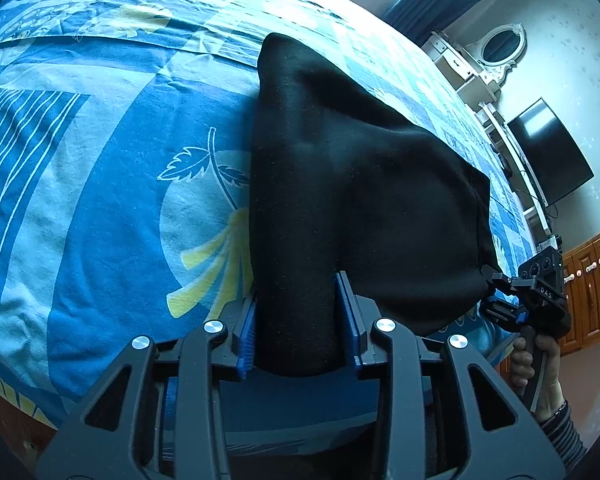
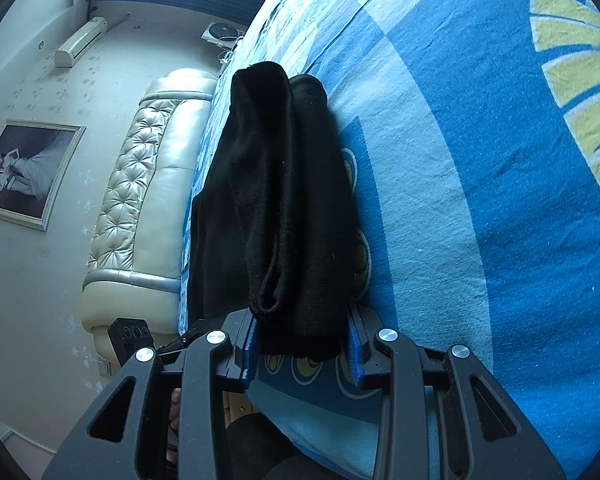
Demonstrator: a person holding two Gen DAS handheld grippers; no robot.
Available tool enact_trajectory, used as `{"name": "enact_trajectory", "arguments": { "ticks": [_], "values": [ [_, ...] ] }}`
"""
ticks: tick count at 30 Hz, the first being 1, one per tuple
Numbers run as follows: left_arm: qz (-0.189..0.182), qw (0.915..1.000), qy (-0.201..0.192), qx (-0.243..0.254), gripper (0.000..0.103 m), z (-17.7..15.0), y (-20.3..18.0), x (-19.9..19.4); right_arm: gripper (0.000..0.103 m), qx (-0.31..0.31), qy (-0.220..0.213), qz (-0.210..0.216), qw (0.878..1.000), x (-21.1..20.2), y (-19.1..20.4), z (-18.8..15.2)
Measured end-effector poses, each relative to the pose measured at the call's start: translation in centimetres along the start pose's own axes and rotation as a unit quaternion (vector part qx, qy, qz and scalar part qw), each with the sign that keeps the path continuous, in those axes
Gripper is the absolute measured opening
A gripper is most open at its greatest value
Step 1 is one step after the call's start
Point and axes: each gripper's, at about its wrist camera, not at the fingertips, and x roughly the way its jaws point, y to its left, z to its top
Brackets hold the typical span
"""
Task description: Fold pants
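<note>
A: Left wrist view. What does the left gripper [image 1: 300,320] hold?
B: A bunched fold of the black pants [image 1: 340,184], pinched between its blue pads [image 1: 350,320]. The fabric fills the gap from pad to pad.

A: And the right gripper [image 2: 304,344]?
B: Right wrist view: its pads [image 2: 249,344] clamp another bundled edge of the pants [image 2: 284,208], layers doubled over one another. In the left wrist view this gripper [image 1: 496,292] appears at the far right, gripping the cloth's lower corner, with a hand [image 1: 534,364] on its handle (a striped sleeve shows at the wrist).

A: Where do the pants lie?
B: Raised at the near edge by both grippers; the far end rests on the bed [image 1: 100,160], on a blue sheet printed with yellow leaves.

A: Surroundings?
B: A padded cream headboard [image 2: 140,200] and a framed picture [image 2: 24,172] in the right wrist view; a dark screen [image 1: 548,156] and an oval mirror [image 1: 502,46] in the left
</note>
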Motion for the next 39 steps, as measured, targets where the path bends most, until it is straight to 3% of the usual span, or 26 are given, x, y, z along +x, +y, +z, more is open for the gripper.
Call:
{"name": "enact_trajectory", "arguments": {
  "ticks": [5,8,10,12,25,33,39],
  "values": [
    [-0.003,1.0000,-0.001,-0.001,0.038,0.0,0.0,-0.1,0.037,-0.003,-0.004,0.006,1.000,-0.2,0.0,-0.2],
    [0.004,1.0000,-0.006,0.004,0.050,0.0,0.1,-0.3,0.042,-0.001,-0.009,0.024,1.000,-0.5,-0.2,-0.3],
    [0.019,0.9997,-0.014,0.003,0.070,0.0,0.2,-0.4,0.044,0.004,-0.011,0.036,0.999,-0.7,-0.4,-0.4],
    [0.022,0.9996,-0.018,-0.005,0.074,-0.1,0.6,-0.4,0.047,0.007,-0.012,0.044,0.999,-1.0,-0.6,-0.4],
    [0.060,0.9979,-0.026,-0.002,0.085,-1.5,0.1,-2.1,0.059,0.014,-0.030,0.016,0.999,-3.5,-0.3,-1.6],
    [0.101,0.9942,-0.033,0.021,0.088,-3.3,-1.3,-3.6,0.074,-0.020,-0.034,-0.053,0.998,-4.1,1.0,-3.0],
    [0.125,0.9904,-0.045,0.039,0.089,-4.3,-2.6,-4.8,0.078,-0.055,-0.033,-0.113,0.992,-4.1,2.2,-4.5]
  ]
}}
